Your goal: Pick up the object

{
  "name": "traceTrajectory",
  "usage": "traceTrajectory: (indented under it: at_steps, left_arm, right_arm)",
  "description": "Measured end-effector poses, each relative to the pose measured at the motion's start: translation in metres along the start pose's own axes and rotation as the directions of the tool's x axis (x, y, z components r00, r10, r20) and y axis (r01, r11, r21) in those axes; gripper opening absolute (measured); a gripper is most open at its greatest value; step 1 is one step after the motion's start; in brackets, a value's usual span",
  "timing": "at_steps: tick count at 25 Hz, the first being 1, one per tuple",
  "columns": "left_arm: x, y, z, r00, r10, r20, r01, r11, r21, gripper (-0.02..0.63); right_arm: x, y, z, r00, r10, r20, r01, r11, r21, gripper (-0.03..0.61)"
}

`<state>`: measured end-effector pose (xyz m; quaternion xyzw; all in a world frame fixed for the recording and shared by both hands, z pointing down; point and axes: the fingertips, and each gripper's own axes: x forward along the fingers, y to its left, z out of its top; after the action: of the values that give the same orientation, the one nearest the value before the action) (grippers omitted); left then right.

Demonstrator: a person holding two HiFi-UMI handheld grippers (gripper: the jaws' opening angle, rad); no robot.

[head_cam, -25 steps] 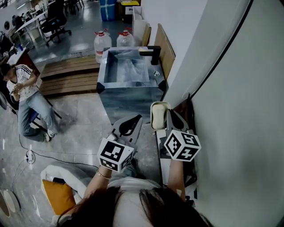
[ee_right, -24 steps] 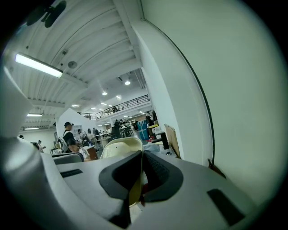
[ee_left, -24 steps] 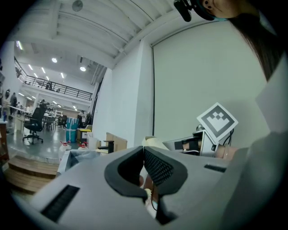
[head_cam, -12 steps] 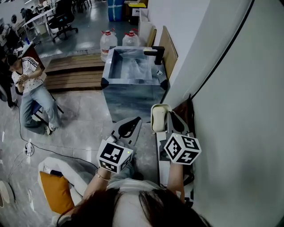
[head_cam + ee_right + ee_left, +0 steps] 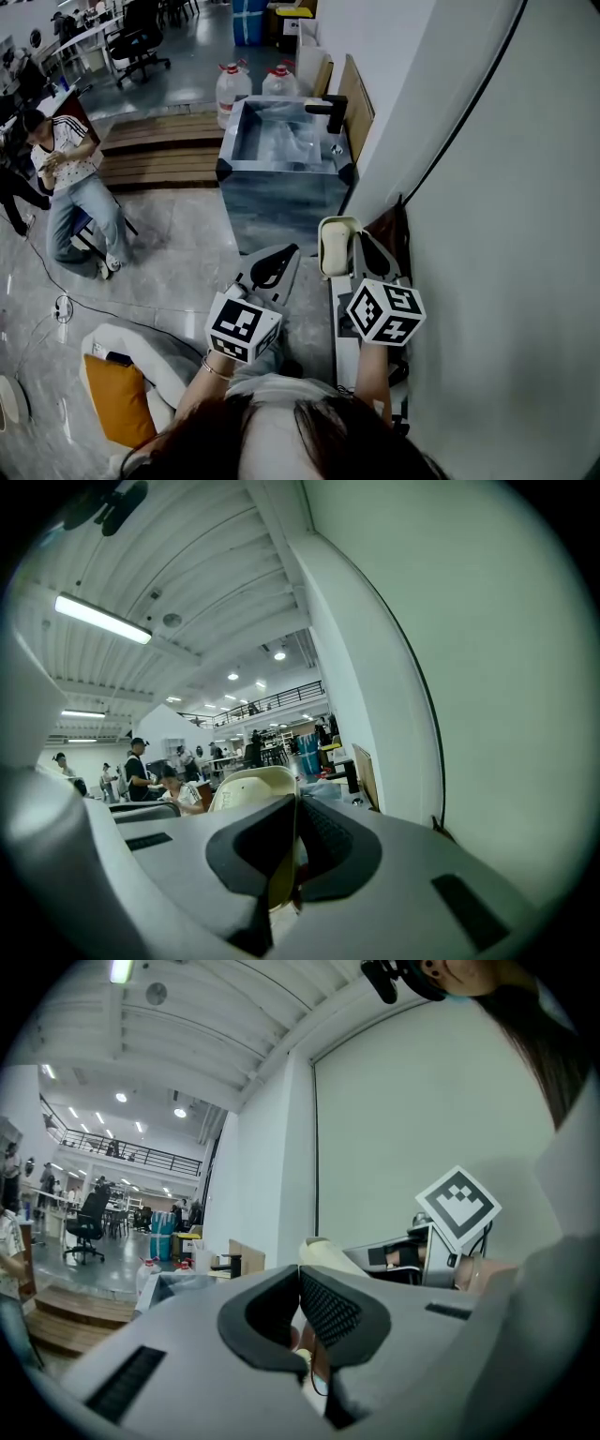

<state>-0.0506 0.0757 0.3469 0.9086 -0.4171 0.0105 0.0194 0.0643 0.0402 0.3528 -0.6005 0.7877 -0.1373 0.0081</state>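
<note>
A cream, shallow, rounded-rectangle dish (image 5: 335, 246) is held up in the air in front of the person, its hollow side facing the head camera. My right gripper (image 5: 355, 240) is shut on the dish's rim; in the right gripper view the thin cream edge (image 5: 281, 874) runs between the two dark pads, and the dish (image 5: 246, 787) rises beyond them. My left gripper (image 5: 281, 253) hangs just left of the dish, shut, with its pads (image 5: 330, 1305) pressed together and nothing between them. The left gripper view shows the dish (image 5: 328, 1254) and the right gripper's marker cube (image 5: 457, 1207).
A grey sink unit (image 5: 281, 192) with a black tap (image 5: 328, 111) stands ahead on the floor. Two water bottles (image 5: 234, 89) and a wooden platform (image 5: 155, 150) lie behind it. A white wall (image 5: 506, 234) runs close on the right. A person (image 5: 66, 183) sits at left. An orange cushion (image 5: 108, 411) lies near.
Both grippers and the dish keep the same pose. The head view has shifted slightly, so the sink and the seated person sit a little differently in the picture.
</note>
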Motion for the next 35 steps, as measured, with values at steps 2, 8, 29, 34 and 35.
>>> traceTrajectory:
  at_steps: [2, 8, 29, 34, 35]
  left_arm:
    - [-0.001, -0.003, 0.001, 1.000, 0.005, 0.000, -0.005, 1.000, 0.002, 0.009]
    - [-0.003, -0.013, 0.001, 1.000, 0.012, -0.002, -0.012, 1.000, 0.005, 0.009]
    - [0.013, -0.015, -0.003, 1.000, -0.001, -0.021, 0.001, 1.000, 0.006, 0.009]
    - [0.023, -0.006, -0.005, 1.000, -0.004, -0.023, 0.004, 1.000, 0.005, 0.009]
    - [0.025, -0.004, -0.005, 1.000, -0.003, -0.023, 0.003, 1.000, 0.004, 0.009]
  right_arm:
    - [-0.004, -0.002, 0.000, 1.000, 0.003, 0.002, -0.003, 1.000, 0.000, 0.032]
    - [-0.015, -0.004, 0.002, 1.000, 0.009, 0.006, -0.009, 1.000, 0.002, 0.032]
    - [-0.009, -0.021, -0.001, 1.000, -0.004, 0.005, 0.004, 0.999, 0.038, 0.034]
    - [0.004, -0.025, 0.000, 1.000, -0.004, 0.005, 0.004, 0.999, 0.039, 0.034]
    - [0.007, -0.025, 0.000, 1.000, -0.003, 0.004, 0.003, 0.999, 0.038, 0.034]
